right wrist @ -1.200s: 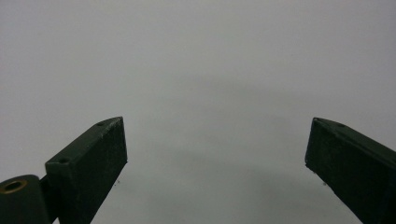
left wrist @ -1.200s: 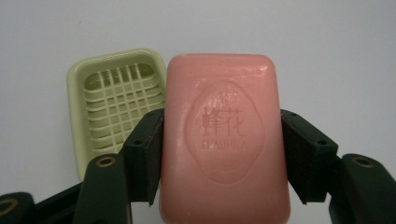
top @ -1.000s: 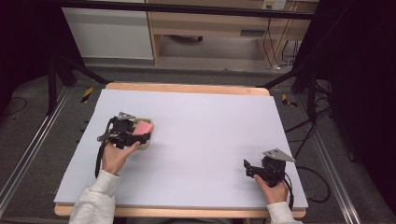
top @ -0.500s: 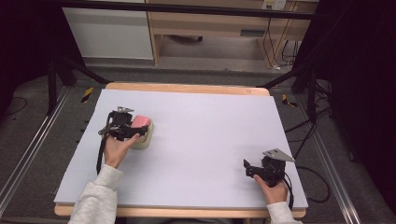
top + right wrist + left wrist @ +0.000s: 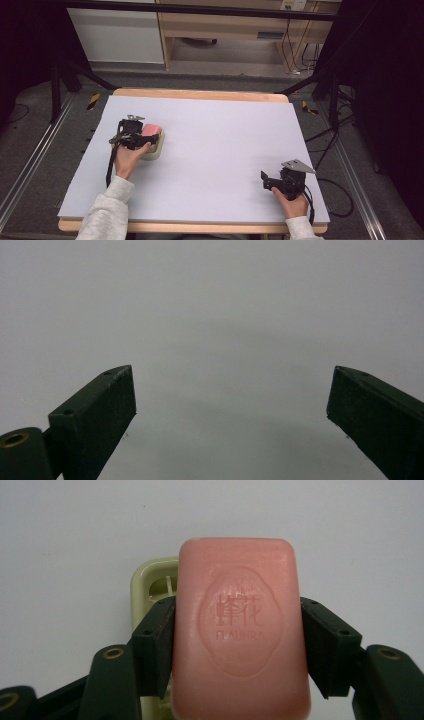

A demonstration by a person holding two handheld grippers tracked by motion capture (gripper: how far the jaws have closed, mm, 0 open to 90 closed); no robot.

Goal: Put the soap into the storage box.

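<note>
A pink soap bar (image 5: 241,630) with an embossed stamp is clamped between the two black jaws of my left gripper (image 5: 239,635). Under it lies a pale yellow-green soap dish (image 5: 150,580), partly hidden by the bar. In the high view the left gripper (image 5: 146,138) holds the pink soap bar (image 5: 151,131) over the soap dish (image 5: 153,151) at the table's left. Whether the bar touches the dish I cannot tell. My right gripper (image 5: 266,179) rests near the front right of the table, and in the right gripper view the right gripper (image 5: 232,405) stands open over bare surface.
The white table top (image 5: 220,130) has a wooden rim at the back. A pale cabinet (image 5: 117,35) and a wooden shelf unit (image 5: 235,30) stand behind the table. Cables (image 5: 345,195) trail off the right side, and dark stand legs (image 5: 65,85) are at the left.
My left gripper has carried the soap bar a little to the right and lower, over the soap dish. The right gripper has stayed where it was.
</note>
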